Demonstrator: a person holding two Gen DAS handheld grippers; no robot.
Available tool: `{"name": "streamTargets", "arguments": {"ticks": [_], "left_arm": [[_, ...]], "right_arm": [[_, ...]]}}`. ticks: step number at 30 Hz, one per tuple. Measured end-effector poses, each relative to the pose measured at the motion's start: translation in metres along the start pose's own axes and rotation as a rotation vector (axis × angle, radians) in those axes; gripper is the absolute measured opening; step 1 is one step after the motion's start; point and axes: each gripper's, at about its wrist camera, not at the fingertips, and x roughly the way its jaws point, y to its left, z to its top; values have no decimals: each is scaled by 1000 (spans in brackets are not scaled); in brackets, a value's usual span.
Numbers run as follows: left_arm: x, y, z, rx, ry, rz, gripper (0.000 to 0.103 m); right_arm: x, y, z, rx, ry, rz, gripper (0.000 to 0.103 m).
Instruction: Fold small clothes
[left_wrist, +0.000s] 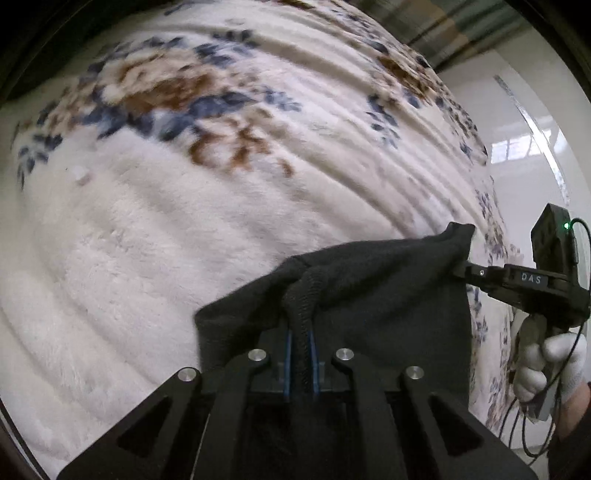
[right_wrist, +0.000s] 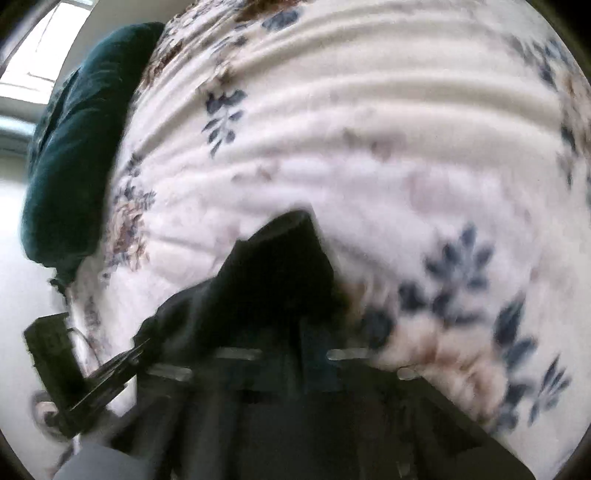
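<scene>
A: What was nearest the left wrist camera?

B: The left gripper (left_wrist: 301, 354), its two blue-lined fingers (left_wrist: 289, 354) drawn almost together on one thick bunched fold of a single black garment (left_wrist: 369, 288). Four silver bolts showed on its black linkage.

A: And the garment itself?

B: One piece of dark knit cloth, lifted off the bedding and stretched between the two grippers. Its far right corner stood up in a small peak just where the right gripper (left_wrist: 461, 268) met it, with a gloved right hand (left_wrist: 546, 369) on the handle below and one green light lit on the unit above.

A: Did the right wrist view confirm that grip?

B: Only partly. That view was smeared with motion. The right gripper (right_wrist: 295, 354) sat under a dark mound of the garment (right_wrist: 280, 273), and the cloth ran down between the fingers, so the jaws looked closed on it, though the pads themselves were too blurred to make out. The left gripper (right_wrist: 136, 354) appeared at the lower left, at the cloth's other edge.

A: Behind all that?

B: One cream fleece blanket (left_wrist: 184, 229) with blue and brown flower clusters, rippled in long ridges, covering the bed. Farther off, one dark green cushion (right_wrist: 74, 155) lay at the blanket's (right_wrist: 369, 129) left edge, with a bright window beyond it.
</scene>
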Motion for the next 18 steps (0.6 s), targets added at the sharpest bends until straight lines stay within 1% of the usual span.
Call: {"name": "streamTargets", "arguments": {"ticks": [2, 3, 5, 6, 7, 8, 9, 10, 11, 13, 14, 15, 16, 18], "left_arm": [[5, 9, 1, -29, 8, -34, 8], [5, 9, 0, -28, 9, -34, 8], [-1, 5, -1, -20, 10, -36, 12], [-5, 2, -2, -17, 13, -28, 14], [-14, -2, -4, -9, 6, -18, 24], [-21, -5, -7, -1, -8, -16, 41], [-30, -10, -11, 8, -24, -17, 49], [-41, -14, -17, 16, -41, -29, 58], [-52, -19, -25, 21, -54, -40, 59], [-75, -27, -43, 20, -74, -56, 59], [-89, -31, -56, 8, -86, -73, 59], [-100, -34, -67, -6, -93, -88, 60], [-117, -38, -85, -34, -99, -106, 62], [-140, -45, -113, -67, -109, -134, 65]], "right_arm": [[6, -8, 9, 47, -2, 2, 5], [12, -13, 13, 72, 6, -9, 5], [17, -15, 13, 74, 25, -4, 6], [16, -15, 12, 78, 44, -2, 12], [13, -16, 9, 88, 58, -1, 21], [3, -18, 1, 86, 68, 1, 28], [-5, -18, -5, 76, 70, 6, 49], [-12, -15, -13, 63, 70, 13, 58], [-28, -15, -31, 36, 71, 41, 59], [-42, -13, -57, 7, 102, 43, 62], [-51, -13, -81, -4, 131, 56, 62], [-57, -14, -99, -5, 158, 65, 62], [-64, -15, -122, 3, 194, 76, 62], [-79, -19, -161, 28, 231, 99, 62]]}}
